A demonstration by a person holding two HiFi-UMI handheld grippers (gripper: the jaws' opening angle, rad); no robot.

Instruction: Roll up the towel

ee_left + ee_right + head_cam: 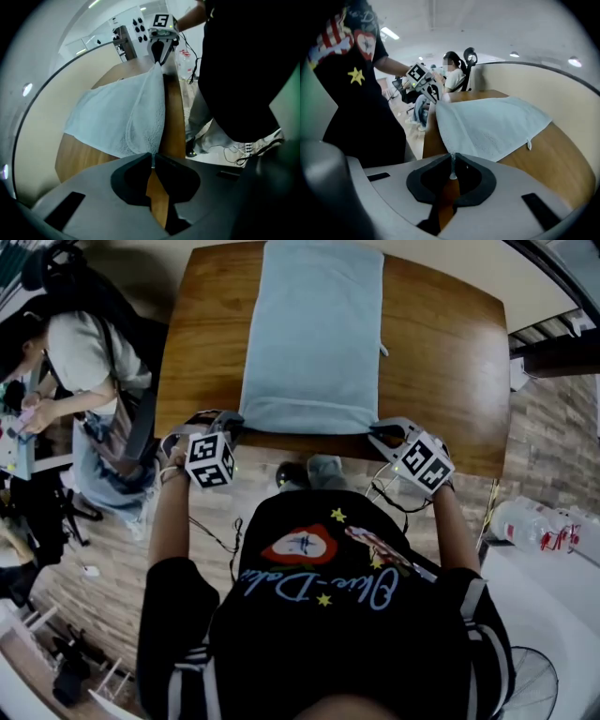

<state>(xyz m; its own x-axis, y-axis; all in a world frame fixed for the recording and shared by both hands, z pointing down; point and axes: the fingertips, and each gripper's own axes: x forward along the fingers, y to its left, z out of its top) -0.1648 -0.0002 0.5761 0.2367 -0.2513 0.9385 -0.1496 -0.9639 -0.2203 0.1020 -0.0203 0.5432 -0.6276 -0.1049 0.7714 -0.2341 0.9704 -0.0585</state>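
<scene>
Left hand-held gripper [228, 424]: jaws pinched on the near-left corner of the towel [314, 334]; right hand-held gripper [377, 432]: pinched on its near-right corner. Towel lies spread on the wooden surface [441, 362].

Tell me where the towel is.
In the head view the towel lies down the middle of the table, near corners pinched by the left gripper and right gripper.

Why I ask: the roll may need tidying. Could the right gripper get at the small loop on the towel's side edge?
Probably, but not yet: the right gripper has its fingers shut on the towel at its near corner and must let go first. Only towel and table lie between it and the loop.
</scene>
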